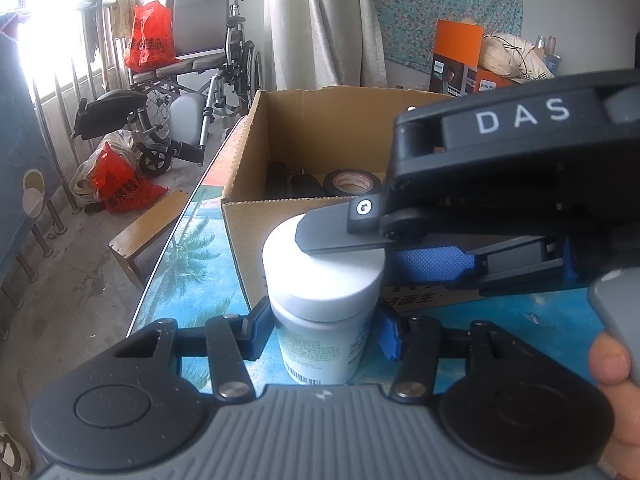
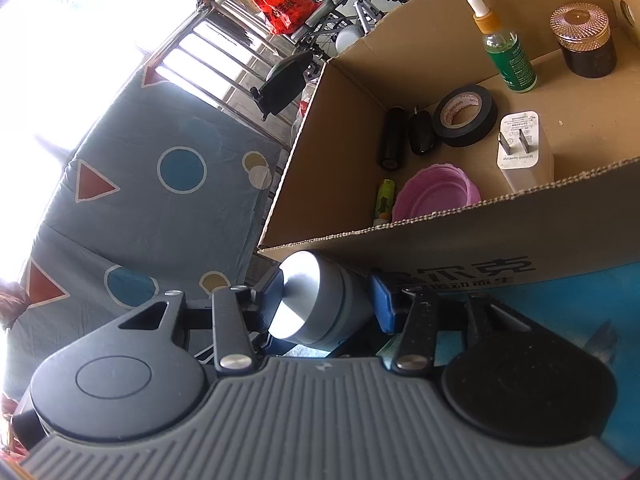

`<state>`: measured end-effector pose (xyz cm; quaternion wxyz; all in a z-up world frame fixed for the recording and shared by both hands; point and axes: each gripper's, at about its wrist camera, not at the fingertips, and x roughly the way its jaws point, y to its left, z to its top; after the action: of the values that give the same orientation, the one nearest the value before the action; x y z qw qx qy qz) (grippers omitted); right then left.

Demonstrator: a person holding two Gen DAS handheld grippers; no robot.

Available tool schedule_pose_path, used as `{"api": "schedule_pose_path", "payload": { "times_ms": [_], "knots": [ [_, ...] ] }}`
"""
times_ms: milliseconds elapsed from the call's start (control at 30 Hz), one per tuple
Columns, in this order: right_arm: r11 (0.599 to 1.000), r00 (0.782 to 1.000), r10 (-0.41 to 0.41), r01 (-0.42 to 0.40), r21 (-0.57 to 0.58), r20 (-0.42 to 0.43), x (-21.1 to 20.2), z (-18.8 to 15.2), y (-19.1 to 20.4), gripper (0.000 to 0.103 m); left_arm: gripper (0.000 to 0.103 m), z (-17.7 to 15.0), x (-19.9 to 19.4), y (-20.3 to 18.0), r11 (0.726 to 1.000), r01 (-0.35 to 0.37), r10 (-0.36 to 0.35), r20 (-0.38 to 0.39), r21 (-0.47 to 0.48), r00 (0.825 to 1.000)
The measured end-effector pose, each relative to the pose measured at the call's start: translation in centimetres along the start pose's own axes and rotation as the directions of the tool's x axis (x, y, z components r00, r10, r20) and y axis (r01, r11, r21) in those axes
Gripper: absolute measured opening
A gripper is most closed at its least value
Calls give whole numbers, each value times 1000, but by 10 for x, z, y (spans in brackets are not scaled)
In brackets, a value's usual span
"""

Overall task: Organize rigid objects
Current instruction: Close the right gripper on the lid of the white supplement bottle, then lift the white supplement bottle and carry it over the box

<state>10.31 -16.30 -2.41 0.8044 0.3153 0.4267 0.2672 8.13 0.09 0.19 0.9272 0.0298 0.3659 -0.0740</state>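
Left wrist view: the left gripper is clamped on the body of a white-capped jar standing on the table at lower centre, just before the cardboard box. The right gripper, entering from the right, is clamped across the jar's cap.

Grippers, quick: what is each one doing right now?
Left gripper: fingers closed on the white jar, around its body.
Right gripper: fingers closed on the jar's cap.

bright barred window, wheelchair, grey curtain, concrete floor
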Motion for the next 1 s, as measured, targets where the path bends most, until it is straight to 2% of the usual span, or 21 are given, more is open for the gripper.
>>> {"api": "schedule_pose_path", "payload": {
  "times_ms": [367, 700, 1000],
  "knots": [
    [999, 999, -37, 35, 41, 31, -33, -7, -17, 48, 54, -2, -3, -27, 997, 67, -66, -16, 38, 998],
    [993, 993, -89, 82, 86, 80, -76, -19, -37, 49, 54, -8, -4, -62, 984, 143, -140, -33, 108, 990],
    [991, 993, -83, 73, 112, 90, -83, -20, -49, 51, 54, -13, -5, -75, 981, 136, -133, -32, 138, 991]
  ]
}}
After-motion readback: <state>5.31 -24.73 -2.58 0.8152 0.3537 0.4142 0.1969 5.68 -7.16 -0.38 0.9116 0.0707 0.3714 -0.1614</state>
